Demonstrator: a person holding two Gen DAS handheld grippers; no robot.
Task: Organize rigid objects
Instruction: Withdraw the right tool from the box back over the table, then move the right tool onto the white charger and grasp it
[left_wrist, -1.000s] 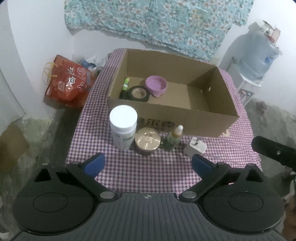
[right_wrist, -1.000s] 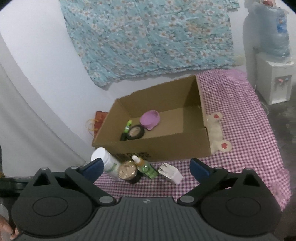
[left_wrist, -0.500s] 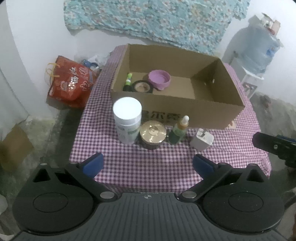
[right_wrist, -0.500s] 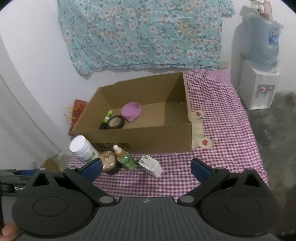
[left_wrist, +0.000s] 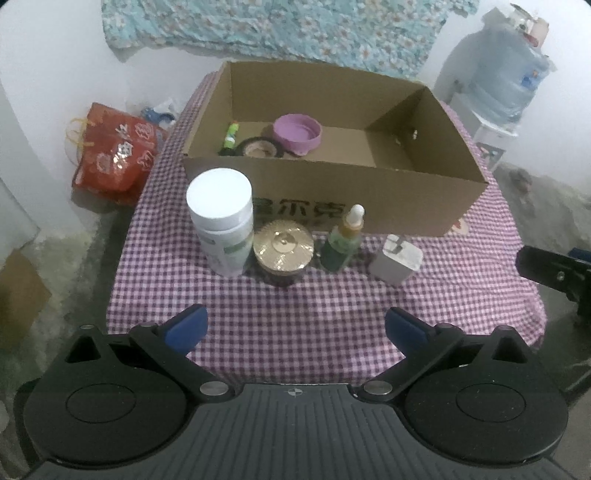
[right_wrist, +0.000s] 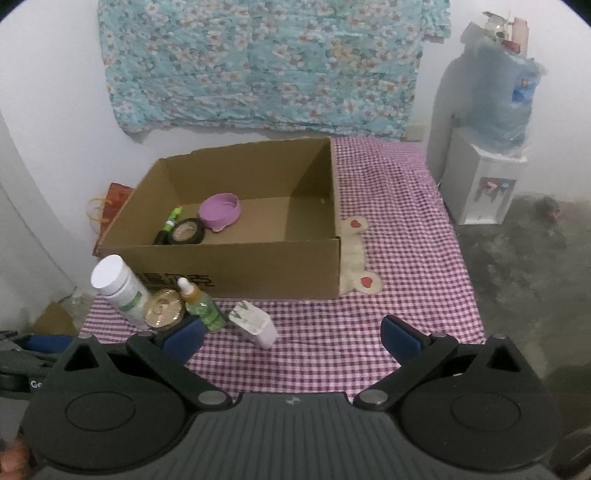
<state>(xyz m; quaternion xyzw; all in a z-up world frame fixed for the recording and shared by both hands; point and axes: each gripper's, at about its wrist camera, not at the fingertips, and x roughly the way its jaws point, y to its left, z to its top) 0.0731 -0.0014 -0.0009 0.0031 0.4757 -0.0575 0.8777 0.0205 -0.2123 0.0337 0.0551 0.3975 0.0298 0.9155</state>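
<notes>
A cardboard box sits on the checkered table and holds a purple bowl, a black tape roll and a green marker. In front of the box stand a white bottle, a gold-lidded jar, a green dropper bottle and a white charger. My left gripper is open and empty, short of the row. My right gripper is open and empty near the charger.
A red bag lies on the floor left of the table. A water dispenser stands at the right by the wall. A floral cloth hangs behind. The table's front edge is close below the left gripper.
Both grippers have shifted: the left one has come closer to the row of objects, and the right one has swung so the box and objects sit further left and lower.
</notes>
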